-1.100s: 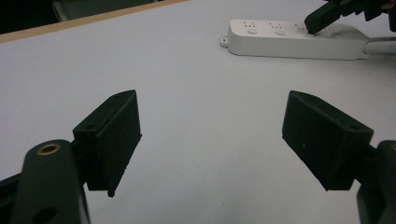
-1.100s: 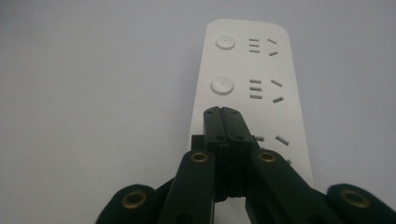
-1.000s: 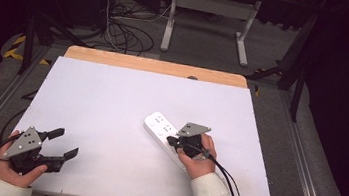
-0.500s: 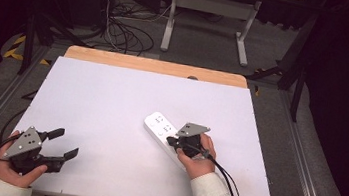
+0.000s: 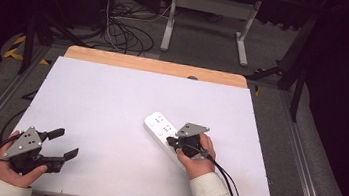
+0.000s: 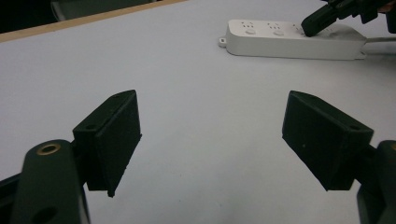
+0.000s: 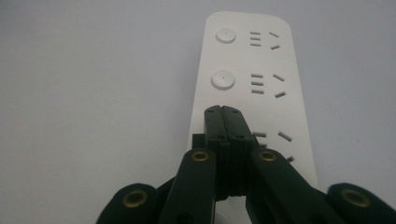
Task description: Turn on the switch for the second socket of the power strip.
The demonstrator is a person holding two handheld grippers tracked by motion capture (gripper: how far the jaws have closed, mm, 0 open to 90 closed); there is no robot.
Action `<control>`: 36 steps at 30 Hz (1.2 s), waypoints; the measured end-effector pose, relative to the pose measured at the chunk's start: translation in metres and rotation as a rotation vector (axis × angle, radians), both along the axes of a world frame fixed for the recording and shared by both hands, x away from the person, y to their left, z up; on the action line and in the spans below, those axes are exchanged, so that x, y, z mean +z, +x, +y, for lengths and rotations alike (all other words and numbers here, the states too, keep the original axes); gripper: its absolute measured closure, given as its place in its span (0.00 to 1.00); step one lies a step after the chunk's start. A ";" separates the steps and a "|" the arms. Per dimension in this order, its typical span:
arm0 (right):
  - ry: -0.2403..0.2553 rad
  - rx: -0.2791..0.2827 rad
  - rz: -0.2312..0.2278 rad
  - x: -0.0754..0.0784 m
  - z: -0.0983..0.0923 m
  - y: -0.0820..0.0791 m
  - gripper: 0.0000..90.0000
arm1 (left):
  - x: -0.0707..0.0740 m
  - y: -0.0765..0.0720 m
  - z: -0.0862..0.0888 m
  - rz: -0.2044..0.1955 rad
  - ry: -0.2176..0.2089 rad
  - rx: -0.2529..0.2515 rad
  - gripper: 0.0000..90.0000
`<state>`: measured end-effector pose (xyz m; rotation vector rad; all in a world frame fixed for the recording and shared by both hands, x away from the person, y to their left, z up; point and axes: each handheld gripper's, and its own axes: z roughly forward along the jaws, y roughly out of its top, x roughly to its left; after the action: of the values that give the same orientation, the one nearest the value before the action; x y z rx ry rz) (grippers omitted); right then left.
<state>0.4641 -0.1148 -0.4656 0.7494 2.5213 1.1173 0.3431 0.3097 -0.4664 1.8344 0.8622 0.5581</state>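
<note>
A white power strip [image 5: 164, 131] lies flat right of the table's middle, round buttons and socket slots facing up [image 7: 252, 70]. My right gripper [image 5: 173, 141] is shut with nothing between its jaws, its joined tips [image 7: 223, 112] resting over the strip's top where a third button would sit; whether they touch it I cannot tell. The strip [image 6: 289, 39] and that gripper's tip [image 6: 312, 25] show far off in the left gripper view. My left gripper [image 5: 63, 144] sits at the table's near left corner, open, its jaws [image 6: 212, 140] wide apart over bare white surface.
The white table top [image 5: 111, 105] has a wooden strip [image 5: 156, 66] along its far edge. A black cable [image 5: 225, 177] trails from the right gripper toward the near right edge. Beyond the table stand a metal frame [image 5: 209, 6] and loose floor cables [image 5: 120, 31].
</note>
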 end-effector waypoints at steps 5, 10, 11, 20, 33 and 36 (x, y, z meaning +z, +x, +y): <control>-0.004 -0.001 -0.003 0.000 0.000 0.000 1.00 | 0.000 0.000 0.000 -0.001 -0.003 0.000 0.22; 0.003 -0.004 -0.005 0.000 0.000 0.000 1.00 | 0.000 0.000 0.000 0.001 -0.003 -0.001 0.22; 0.020 -0.007 -0.011 0.000 -0.001 0.000 1.00 | 0.000 0.001 0.000 0.000 -0.002 -0.001 0.22; 0.042 0.011 -0.072 0.013 0.002 -0.009 1.00 | 0.000 0.000 0.000 0.003 -0.007 0.000 0.22; 0.112 0.003 -0.118 0.037 -0.009 -0.019 1.00 | 0.000 0.001 0.000 0.000 -0.003 0.000 0.22; 0.117 0.008 -0.124 0.039 -0.010 -0.020 1.00 | 0.000 0.000 0.000 0.002 -0.007 0.001 0.22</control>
<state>0.4442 -0.1244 -0.4264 0.6778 2.3754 1.2820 0.3436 0.3097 -0.4666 1.8290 0.8650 0.5531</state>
